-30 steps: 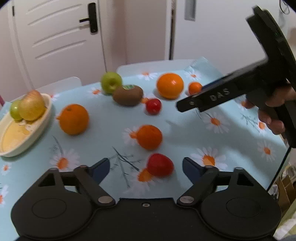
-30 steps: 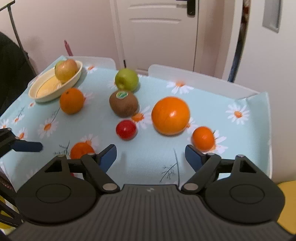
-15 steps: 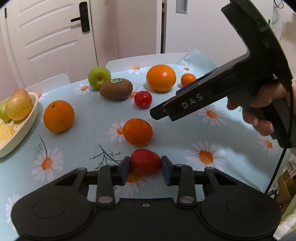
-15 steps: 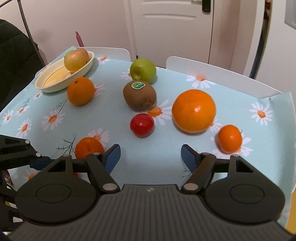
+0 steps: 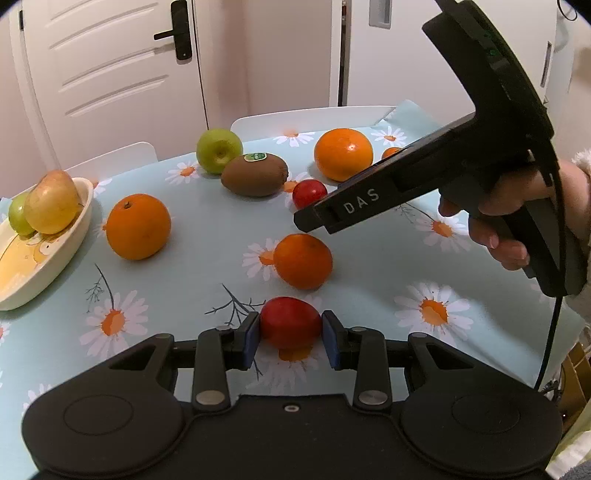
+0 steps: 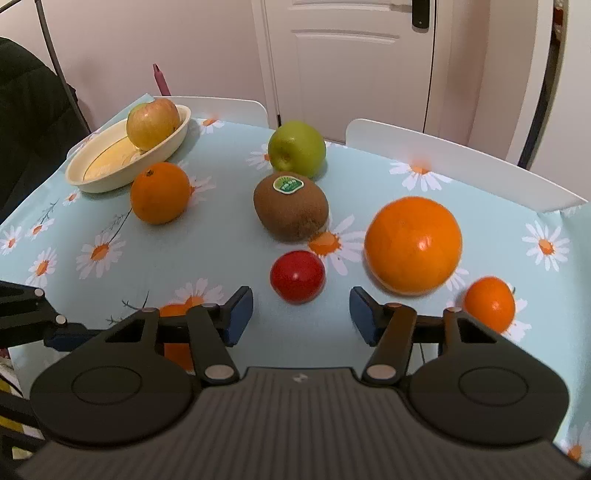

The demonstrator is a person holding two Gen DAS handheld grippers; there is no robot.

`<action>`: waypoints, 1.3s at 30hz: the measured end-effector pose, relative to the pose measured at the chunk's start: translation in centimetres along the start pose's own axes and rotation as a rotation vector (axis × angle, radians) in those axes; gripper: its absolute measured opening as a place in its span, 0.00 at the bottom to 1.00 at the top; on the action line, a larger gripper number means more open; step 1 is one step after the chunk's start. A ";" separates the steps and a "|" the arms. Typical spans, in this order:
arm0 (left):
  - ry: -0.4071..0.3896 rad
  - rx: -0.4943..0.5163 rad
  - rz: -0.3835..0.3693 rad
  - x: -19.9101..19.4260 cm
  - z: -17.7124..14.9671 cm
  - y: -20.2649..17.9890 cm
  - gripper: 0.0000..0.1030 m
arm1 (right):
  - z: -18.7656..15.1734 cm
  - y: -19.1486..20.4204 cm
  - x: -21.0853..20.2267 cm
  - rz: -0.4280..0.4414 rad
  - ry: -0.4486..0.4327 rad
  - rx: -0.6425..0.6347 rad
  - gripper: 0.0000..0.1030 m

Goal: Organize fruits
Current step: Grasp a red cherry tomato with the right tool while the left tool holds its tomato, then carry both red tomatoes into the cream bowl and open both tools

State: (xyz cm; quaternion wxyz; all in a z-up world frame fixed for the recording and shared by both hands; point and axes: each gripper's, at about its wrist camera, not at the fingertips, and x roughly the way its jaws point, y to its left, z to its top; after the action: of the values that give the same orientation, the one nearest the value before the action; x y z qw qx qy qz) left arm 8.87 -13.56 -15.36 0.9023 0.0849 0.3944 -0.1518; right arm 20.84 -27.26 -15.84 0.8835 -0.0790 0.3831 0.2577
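- Daisy-print tablecloth (image 5: 192, 280), white door (image 5: 110, 66) behind.
- L gripper (image 5: 290, 334) clamped on red tomato (image 5: 290, 326), pads at its sides.
- R gripper (image 6: 301, 314) jaws apart, just been closing; 2nd red tomato (image 6: 297, 276) just ahead between tips, untouched.
- Prob light, smooth, squashy: grip gently at widest part.

Looks like a home dining room from my feed. Worktop (image 6: 155, 258) wears a pale blue daisy-print cloth (image 5: 192, 280), white chair backs (image 6: 461, 158) tucked along the far edge. Behind them pink-beige walls and a white panelled door (image 5: 110, 70) with a black lever handle (image 5: 177, 33). Cream bowl (image 6: 110, 173) and loose fruit on the cloth. Dark coat (image 6: 26, 122) hanging on a stand at left. Domestic, not a lab.
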 end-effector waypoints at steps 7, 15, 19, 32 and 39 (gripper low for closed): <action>-0.001 -0.004 0.002 -0.1 0.0 0.4 0.38 | 0.5 0.4 0.5 -0.006 -0.010 -0.024 0.45; -0.015 -0.021 0.022 -0.8 0.4 1.5 0.38 | 0.8 1.0 -0.2 -0.001 -0.017 -0.025 0.45; -0.031 -0.036 0.036 -1.7 0.7 2.0 0.38 | 1.2 1.4 -1.1 -0.002 -0.023 -0.020 0.45; -0.078 -0.101 0.086 -6.3 2.5 4.3 0.38 | 3.6 4.8 -5.4 0.018 -0.047 -0.024 0.45; -0.117 -0.109 0.114 -8.9 3.8 7.3 0.38 | 5.9 7.6 -7.0 0.020 -0.067 -0.017 0.45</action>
State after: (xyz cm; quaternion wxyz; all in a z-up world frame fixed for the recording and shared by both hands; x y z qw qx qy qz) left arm 8.25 -5.89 -5.99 0.9343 0.0488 0.3431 -0.0832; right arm 16.63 -21.51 -6.33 0.8926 -0.0741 0.3517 0.2722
